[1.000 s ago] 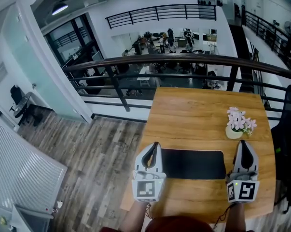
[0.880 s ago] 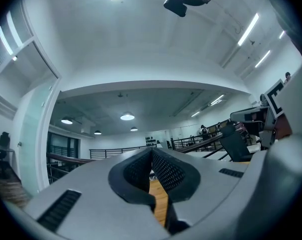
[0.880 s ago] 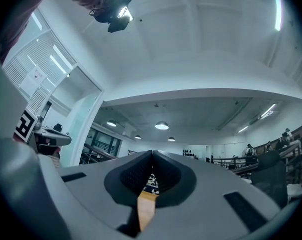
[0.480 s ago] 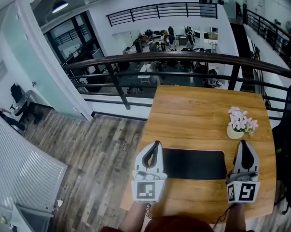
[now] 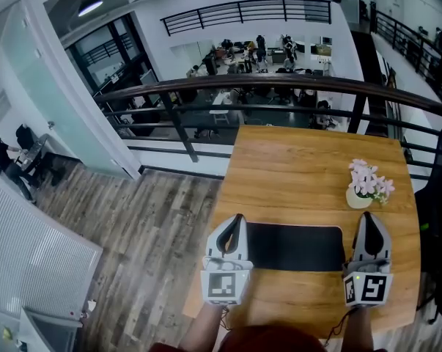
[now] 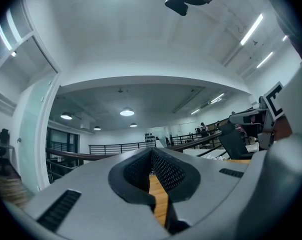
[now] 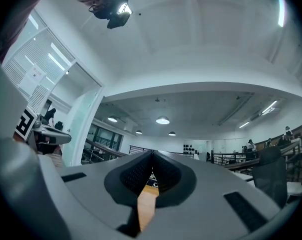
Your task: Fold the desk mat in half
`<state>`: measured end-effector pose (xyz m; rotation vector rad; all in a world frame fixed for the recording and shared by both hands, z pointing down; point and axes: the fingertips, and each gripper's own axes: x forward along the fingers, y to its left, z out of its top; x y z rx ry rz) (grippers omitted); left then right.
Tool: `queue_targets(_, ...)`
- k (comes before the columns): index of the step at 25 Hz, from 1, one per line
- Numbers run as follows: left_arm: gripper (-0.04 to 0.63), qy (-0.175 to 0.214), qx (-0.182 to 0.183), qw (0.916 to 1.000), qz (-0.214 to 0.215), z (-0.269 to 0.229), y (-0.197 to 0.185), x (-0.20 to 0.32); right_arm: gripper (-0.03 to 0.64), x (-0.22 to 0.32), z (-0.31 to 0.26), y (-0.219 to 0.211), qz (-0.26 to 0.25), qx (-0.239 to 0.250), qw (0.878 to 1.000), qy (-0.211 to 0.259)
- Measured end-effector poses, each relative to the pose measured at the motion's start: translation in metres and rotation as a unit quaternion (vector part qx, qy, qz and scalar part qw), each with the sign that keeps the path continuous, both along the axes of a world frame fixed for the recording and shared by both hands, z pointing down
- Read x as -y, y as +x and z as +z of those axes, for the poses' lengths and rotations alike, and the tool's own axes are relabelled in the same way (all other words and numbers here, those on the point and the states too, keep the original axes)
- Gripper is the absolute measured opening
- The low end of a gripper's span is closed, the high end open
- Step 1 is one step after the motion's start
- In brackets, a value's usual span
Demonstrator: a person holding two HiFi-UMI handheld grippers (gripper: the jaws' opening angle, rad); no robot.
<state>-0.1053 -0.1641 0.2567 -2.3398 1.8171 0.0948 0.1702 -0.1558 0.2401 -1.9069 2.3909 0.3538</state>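
Observation:
A black desk mat lies flat on the wooden table, near its front edge. My left gripper rests at the mat's left end, and my right gripper at its right end, both pointing away from me. In the left gripper view the left gripper has its jaws pressed together with nothing between them, only table wood showing below. The right gripper looks the same in the right gripper view. Whether either one touches the mat's edge I cannot tell.
A small white pot of pink flowers stands on the table behind the mat's right end. A dark railing runs just past the table's far edge, above a lower floor. A black chair stands to the right.

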Motion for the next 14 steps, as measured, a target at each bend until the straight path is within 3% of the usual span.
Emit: queue_targets(14, 0.02, 0.007, 0.0, 1.0, 0.0, -0.0024, -0.0033, 0.0056, 0.009, 0.0067, 0.01, -0.0015, 0.001, 0.002, 1.0, -0.011)
